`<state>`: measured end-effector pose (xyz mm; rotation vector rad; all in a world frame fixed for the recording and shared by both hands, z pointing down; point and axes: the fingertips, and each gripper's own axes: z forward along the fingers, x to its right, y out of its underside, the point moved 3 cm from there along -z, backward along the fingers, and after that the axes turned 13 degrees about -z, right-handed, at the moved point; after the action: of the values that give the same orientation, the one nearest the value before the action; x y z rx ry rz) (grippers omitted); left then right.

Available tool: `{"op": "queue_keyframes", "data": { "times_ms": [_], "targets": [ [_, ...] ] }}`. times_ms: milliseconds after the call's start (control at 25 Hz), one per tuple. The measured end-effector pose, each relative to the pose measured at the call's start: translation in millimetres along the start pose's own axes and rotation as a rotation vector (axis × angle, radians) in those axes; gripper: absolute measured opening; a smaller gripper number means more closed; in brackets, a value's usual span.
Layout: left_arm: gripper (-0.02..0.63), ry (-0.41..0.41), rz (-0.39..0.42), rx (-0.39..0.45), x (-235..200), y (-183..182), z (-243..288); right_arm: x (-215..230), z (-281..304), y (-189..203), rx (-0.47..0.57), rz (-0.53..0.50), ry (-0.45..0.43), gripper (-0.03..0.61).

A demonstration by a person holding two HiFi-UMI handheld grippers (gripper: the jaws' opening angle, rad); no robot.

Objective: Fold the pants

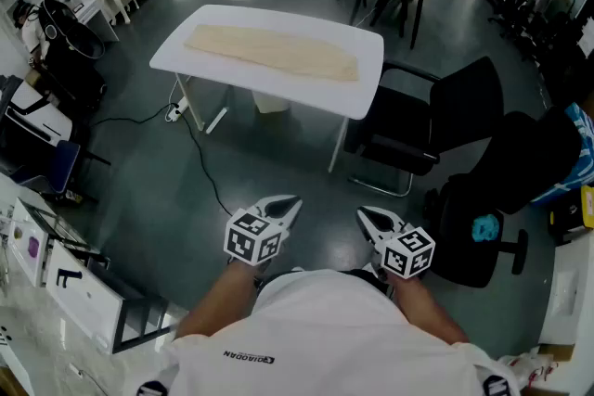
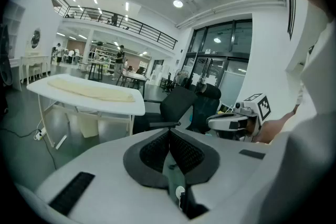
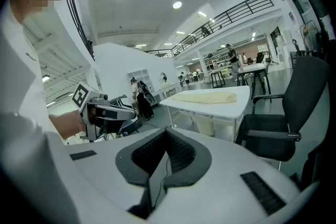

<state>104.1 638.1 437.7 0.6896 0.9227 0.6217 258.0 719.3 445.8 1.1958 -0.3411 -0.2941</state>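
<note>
The cream pants [image 1: 269, 51] lie flat and stretched along the white table [image 1: 364, 90], well ahead of me across bare floor. Both grippers hang close to my body, far short of the table. My left gripper [image 1: 284, 208] is shut, its black pads meeting with nothing between them. My right gripper [image 1: 370, 219] is shut and empty too. In the left gripper view the pants [image 2: 89, 91] lie beyond the closed tips [image 2: 169, 131], and the right gripper [image 2: 232, 122] shows beside me. The right gripper view shows the pants [image 3: 206, 97] past its closed tips [image 3: 167, 131].
A black visitor chair [image 1: 436, 121] stands at the table's right end, and a black office chair [image 1: 506, 199] is nearer on the right. A cable and power strip [image 1: 176, 113] lie on the floor left of the table. White shelving [image 1: 56, 274] lines the left.
</note>
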Motion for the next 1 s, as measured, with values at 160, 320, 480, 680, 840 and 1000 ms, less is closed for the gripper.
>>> {"op": "queue_keyframes", "data": {
  "times_ms": [160, 320, 480, 680, 840, 1000],
  "targets": [
    [0.028, 0.002, 0.009, 0.0, 1, 0, -4, -4, 0, -1, 0.001, -0.001, -0.006, 0.017],
    [0.028, 0.006, 0.009, 0.009, 2, -1, -7, -7, 0, 0, -0.001, 0.001, -0.012, 0.017],
    [0.028, 0.005, 0.01, 0.015, 2, -1, -11, -9, 1, -1, -0.006, -0.006, -0.02, 0.017],
    [0.028, -0.002, -0.005, 0.019, -4, 5, -15, -13, 5, 0, 0.012, 0.016, -0.026, 0.017],
    [0.028, -0.009, -0.015, 0.026, -7, 7, -22, -16, 9, -1, 0.005, 0.031, -0.01, 0.017],
    [0.028, -0.015, -0.025, 0.033, -12, 9, -28, -20, 13, -2, -0.009, 0.019, -0.007, 0.017]
  ]
}}
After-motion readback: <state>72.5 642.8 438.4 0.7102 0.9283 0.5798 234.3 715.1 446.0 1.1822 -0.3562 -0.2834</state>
